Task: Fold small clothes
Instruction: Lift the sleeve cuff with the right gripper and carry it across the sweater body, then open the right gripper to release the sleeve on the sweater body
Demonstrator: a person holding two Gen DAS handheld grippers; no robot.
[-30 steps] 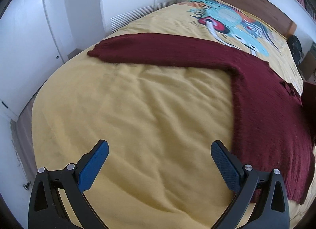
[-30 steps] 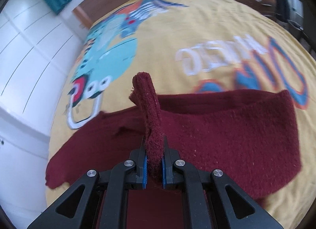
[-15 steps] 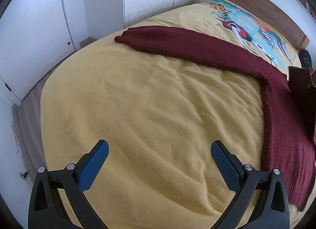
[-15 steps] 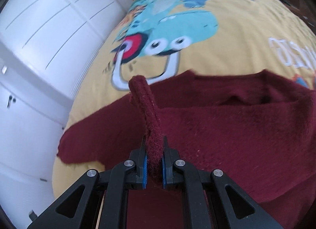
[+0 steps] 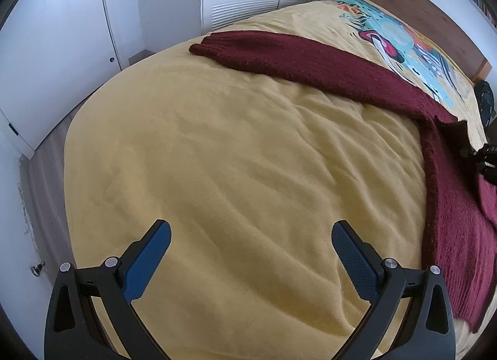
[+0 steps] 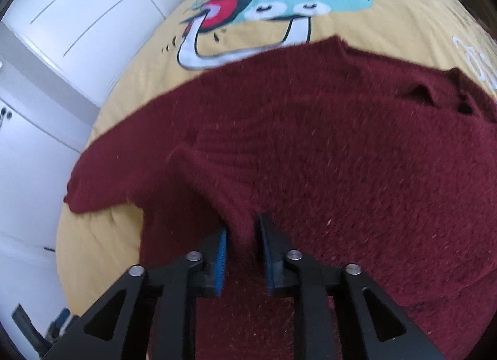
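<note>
A dark red knitted sweater lies spread on the yellow bedspread. One sleeve stretches toward the bed's far left edge, and its body lies at the right. My right gripper is low over the sweater, its jaws opening, with a loose fold of the knit still between them. My left gripper hovers wide open above bare bedspread, left of the sweater's body, holding nothing.
White wardrobe doors stand along the bed's left side, with a strip of floor between. A wooden headboard closes the far end. The cartoon print covers the bedspread beyond the sweater.
My right gripper carried the pinched fold leftward across the sweater and down, and its jaws have parted; the fold now slumps instead of standing upright. My left gripper shifted slightly left, staying open.
</note>
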